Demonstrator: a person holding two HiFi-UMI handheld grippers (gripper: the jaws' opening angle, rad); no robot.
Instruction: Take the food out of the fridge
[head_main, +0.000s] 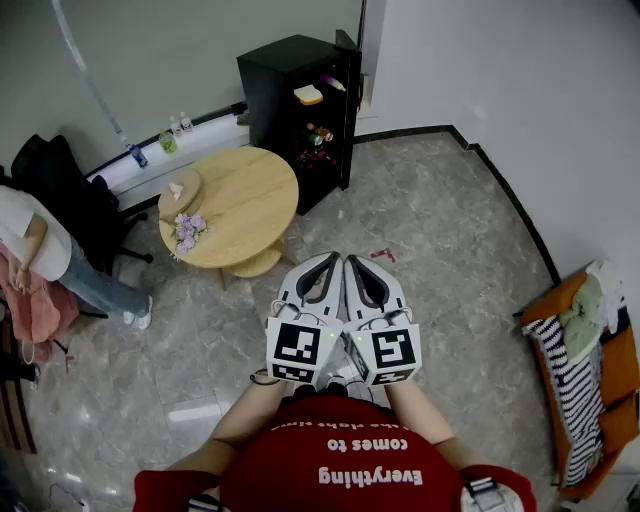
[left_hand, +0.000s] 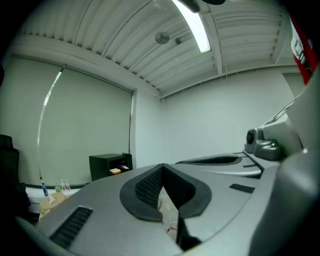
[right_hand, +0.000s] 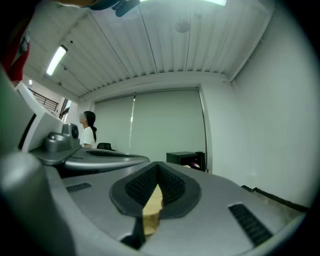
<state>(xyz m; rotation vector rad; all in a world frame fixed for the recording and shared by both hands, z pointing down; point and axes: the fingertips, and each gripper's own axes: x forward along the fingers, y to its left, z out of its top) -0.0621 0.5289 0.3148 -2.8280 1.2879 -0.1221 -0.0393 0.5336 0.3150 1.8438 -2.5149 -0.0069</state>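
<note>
Head view: left tongs (head_main: 328, 262) & right tongs (head_main: 352, 262) sit side by side at lower centre of the frame, held level in front of the red shirt (head_main: 350, 465), tips toward the top of the frame. Both are pressed together w/ nothing between them. In the left gripper view the dark pads (left_hand: 147, 187) meet at the tip, and the right gripper view shows the same. The black fridge (head_main: 272, 95) stands at upper centre against the wall, door open, well apart from the tongs. The food is inside it: a yellow item (head_main: 308, 95) & a purple item (head_main: 333, 83) on the top shelf, more small bits (head_main: 318, 134) a shelf lower, too small to name. The round wooden worktop (head_main: 250, 185) lies between tongs and fridge, left of centre, w/ a bunch of flowers (head_main: 187, 230) near its lower-left edge. Another person (head_main: 40, 250) is at the far left edge.
</note>
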